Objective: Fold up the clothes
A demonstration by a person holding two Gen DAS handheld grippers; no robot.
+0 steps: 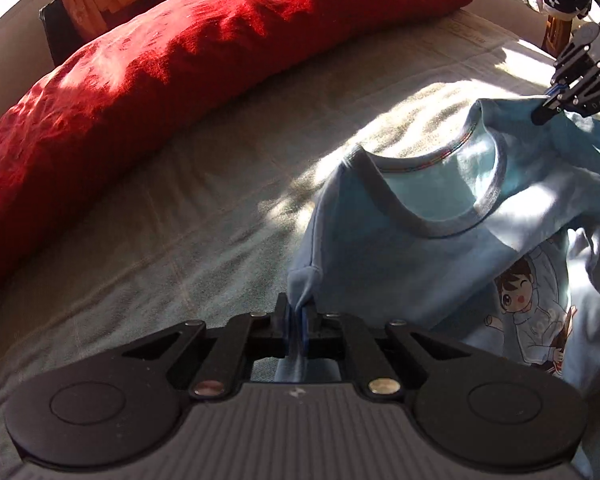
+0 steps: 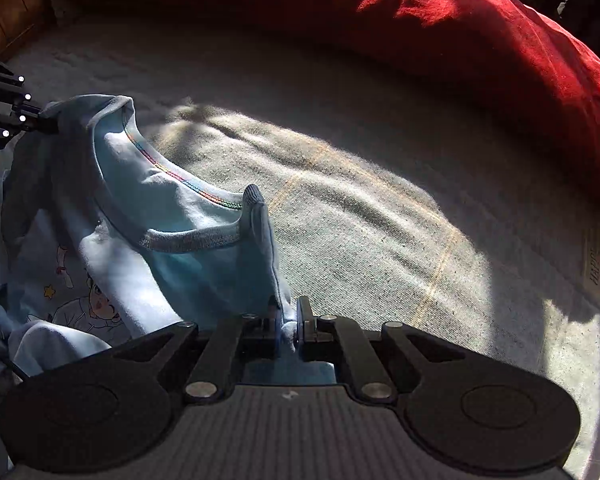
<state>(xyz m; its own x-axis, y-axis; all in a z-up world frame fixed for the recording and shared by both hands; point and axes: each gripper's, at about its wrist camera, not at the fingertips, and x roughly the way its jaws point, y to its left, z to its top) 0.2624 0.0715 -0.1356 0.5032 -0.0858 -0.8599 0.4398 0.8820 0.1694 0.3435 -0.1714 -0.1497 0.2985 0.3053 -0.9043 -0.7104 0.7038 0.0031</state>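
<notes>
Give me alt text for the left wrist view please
The left gripper pinches one shoulder of a light blue shirt and the right gripper the other, above a grey bedspread. A red pillow lies behind.

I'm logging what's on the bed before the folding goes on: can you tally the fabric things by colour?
Red: 1, the long pillow
Light blue: 1, the shirt with a cartoon print, held by both grippers
Grey-green: 1, the bed cover
Total: 3
</notes>
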